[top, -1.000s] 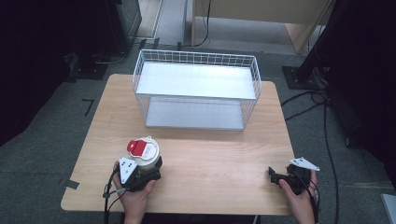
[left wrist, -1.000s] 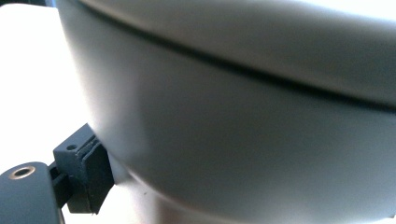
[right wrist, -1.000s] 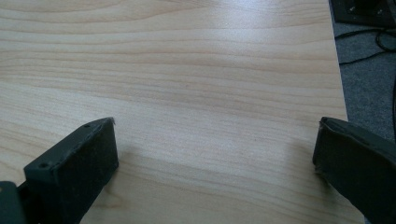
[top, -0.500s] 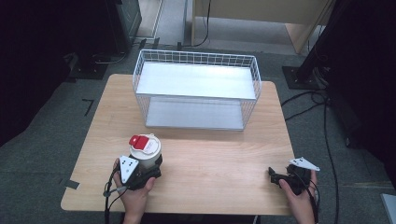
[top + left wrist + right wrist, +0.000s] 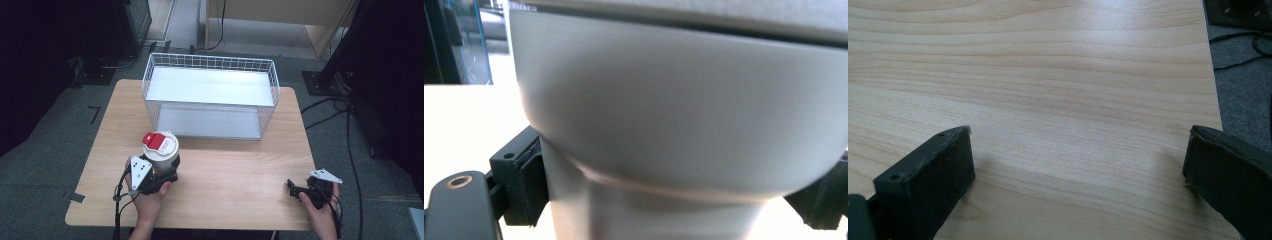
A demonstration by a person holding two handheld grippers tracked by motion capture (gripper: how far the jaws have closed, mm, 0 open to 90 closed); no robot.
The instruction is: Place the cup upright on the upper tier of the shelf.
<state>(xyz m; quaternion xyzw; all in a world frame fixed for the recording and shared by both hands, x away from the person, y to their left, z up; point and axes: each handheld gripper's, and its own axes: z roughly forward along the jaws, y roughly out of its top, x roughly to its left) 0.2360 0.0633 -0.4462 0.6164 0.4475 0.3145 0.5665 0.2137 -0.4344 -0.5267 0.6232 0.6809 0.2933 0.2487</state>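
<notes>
Left tongs clamping cup, right tongs wide, near table edge

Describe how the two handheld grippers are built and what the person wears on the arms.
Both are black. The left gripper and right gripper each carry a pale grey three-cornered plate with dark dots on top and trail a dark cable toward the person. The right gripper's fingers are blocky, matt black pads with a small hole near the tip. No sleeves show: the forearms are bare.
</notes>
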